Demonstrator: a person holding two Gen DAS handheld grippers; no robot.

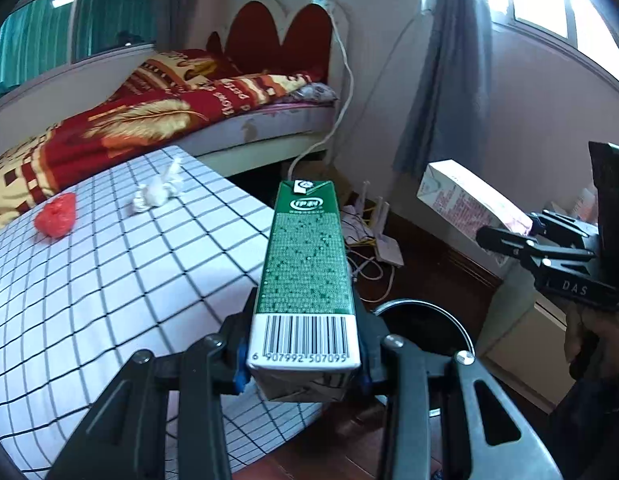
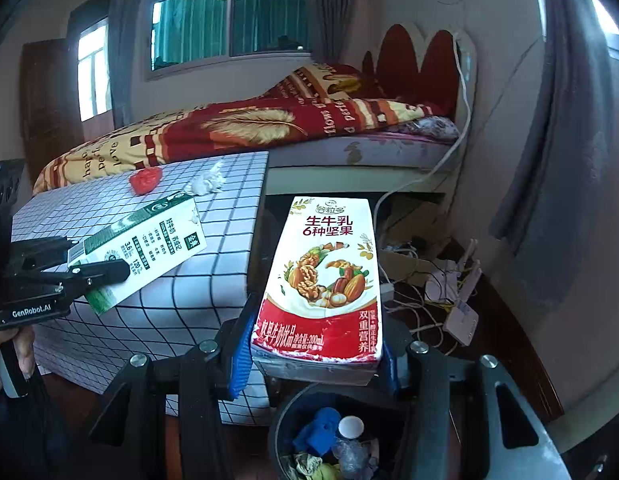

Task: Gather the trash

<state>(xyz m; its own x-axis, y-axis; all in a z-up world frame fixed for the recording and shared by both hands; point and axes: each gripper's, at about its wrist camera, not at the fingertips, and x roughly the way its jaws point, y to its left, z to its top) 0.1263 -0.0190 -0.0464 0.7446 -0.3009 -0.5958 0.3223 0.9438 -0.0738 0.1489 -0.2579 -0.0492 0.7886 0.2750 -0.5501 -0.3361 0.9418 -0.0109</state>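
The green milk carton [image 1: 305,276] carries a barcode panel at its near end, numbered 6 907992 507095. In the right wrist view its white side shows "3.6" and "120" — the rest of that print is too small to read. The nut-milk carton [image 2: 325,280] reads "生牛乳 6种坚果" in red, with "双重营养" down its edge and "200mL" on the red band. The left gripper [image 2: 97,270] body bears "GenRobot.AI"; the right gripper [image 1: 505,240] body shows "DAS".
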